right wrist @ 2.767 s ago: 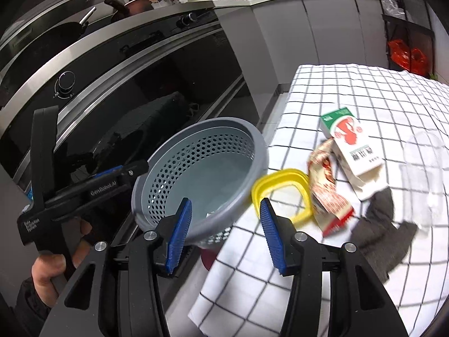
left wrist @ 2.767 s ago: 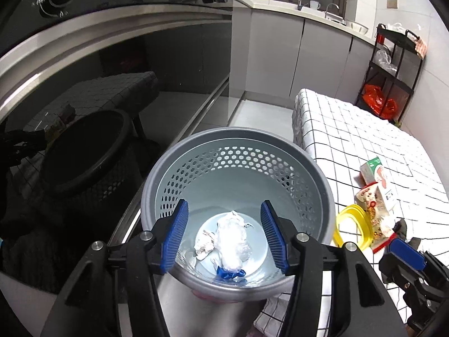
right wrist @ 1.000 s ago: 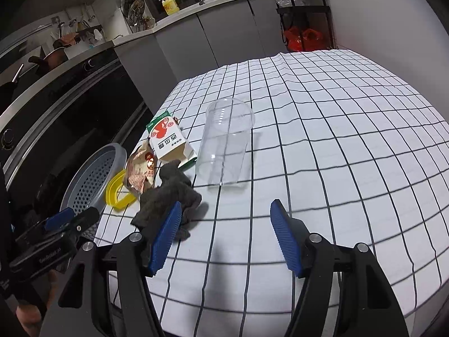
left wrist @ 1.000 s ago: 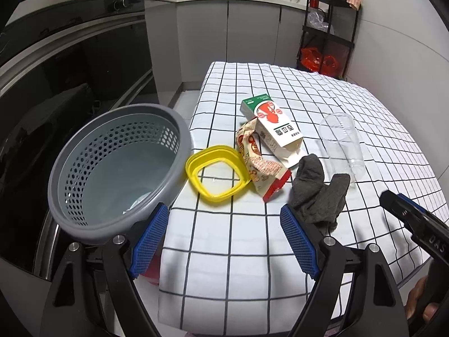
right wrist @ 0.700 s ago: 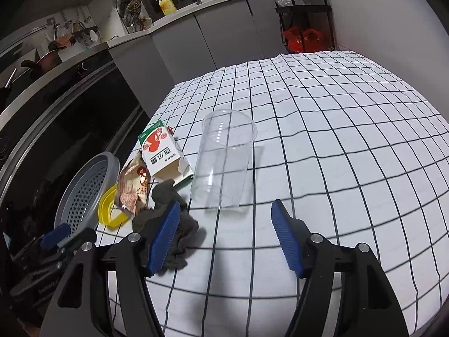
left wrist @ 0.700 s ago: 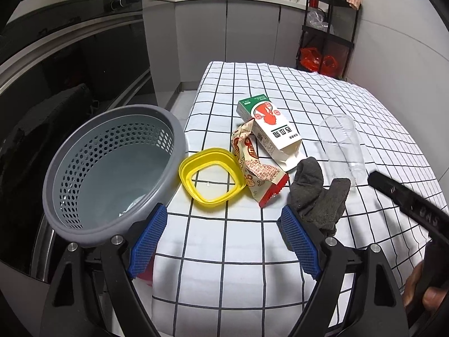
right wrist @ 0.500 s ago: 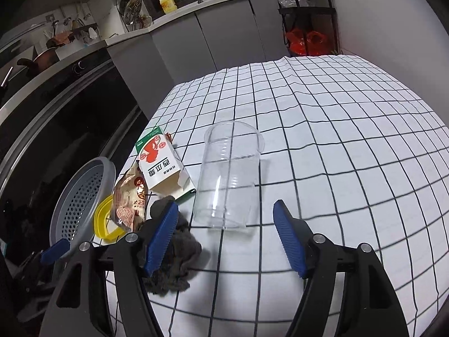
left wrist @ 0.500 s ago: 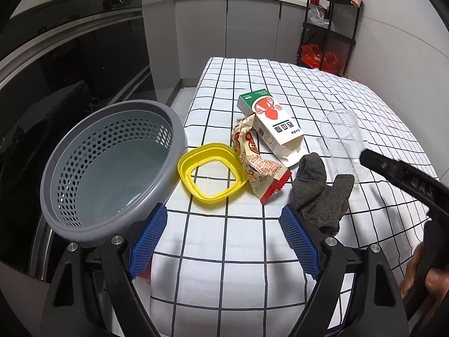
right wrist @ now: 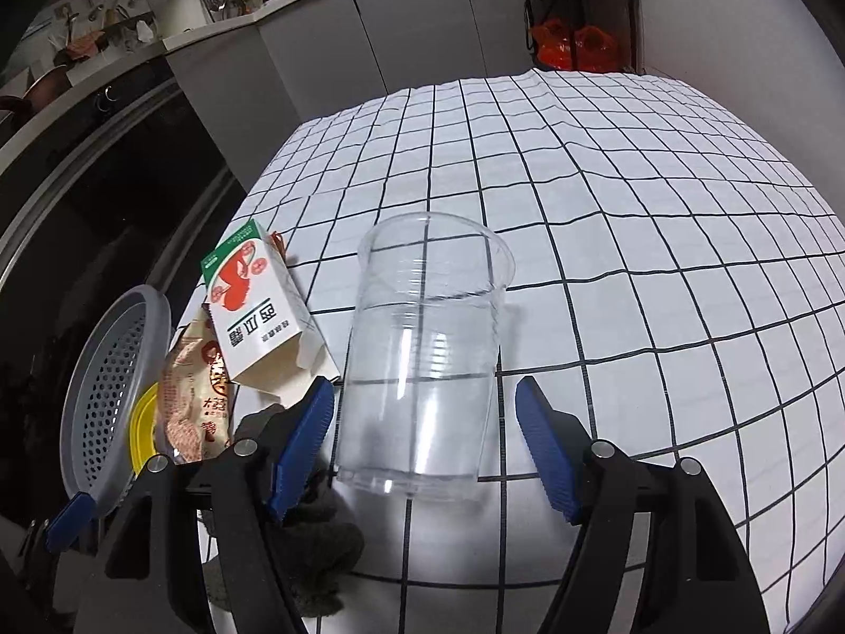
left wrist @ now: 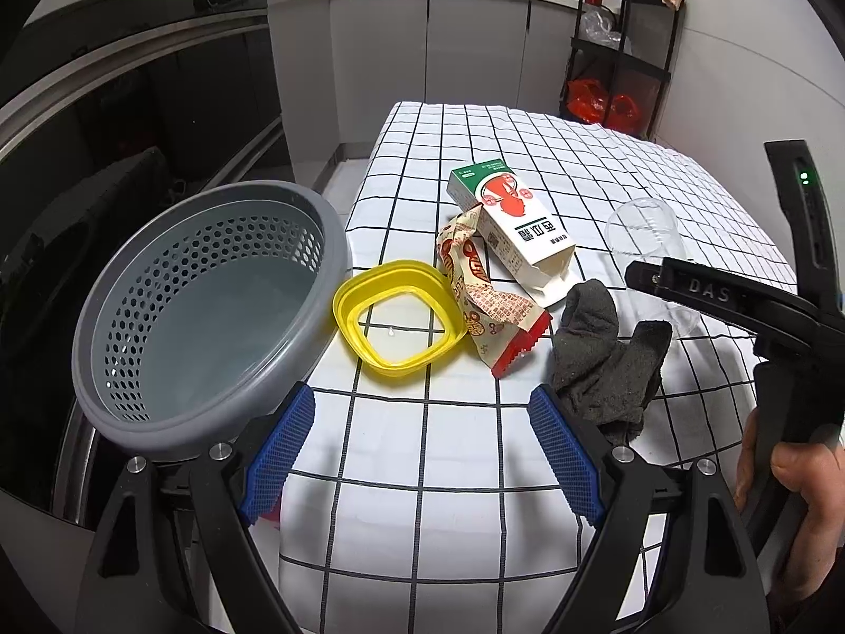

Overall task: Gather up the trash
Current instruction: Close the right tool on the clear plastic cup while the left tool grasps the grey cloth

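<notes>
Clear plastic cup (right wrist: 422, 364) stands upright on the checked surface (right wrist: 634, 211), near its left edge, with the other litter. Right tongs (right wrist: 425, 449) point down at the cup's lower half; jaws are opening, the cup stands between them, and neither pad touches it.

Left tongs (left wrist: 420, 449) spread wide, holding nothing, above the near edge of the surface.

Handling, judged: the cup looks thin-walled, light, smooth and easily crushed or tipped. A gentle squeeze across the lower wall, where the base stiffens it, seems safest; a hard grip higher up would likely buckle it.

Neighbours: dark cloth (left wrist: 607, 364) lies just beside the cup's base, under the left blue pad (right wrist: 303, 444). The pad may snag it. Carton (right wrist: 259, 301) and snack wrapper (right wrist: 193, 401) lie to the cup's left, close by. Yellow ring (left wrist: 396, 317) touches the grey basket (left wrist: 211, 201).

Room: the right and far parts of the surface lie bare, so a lift is unobstructed. The basket hangs past the left edge, so the carry must cross the carton and wrapper.
</notes>
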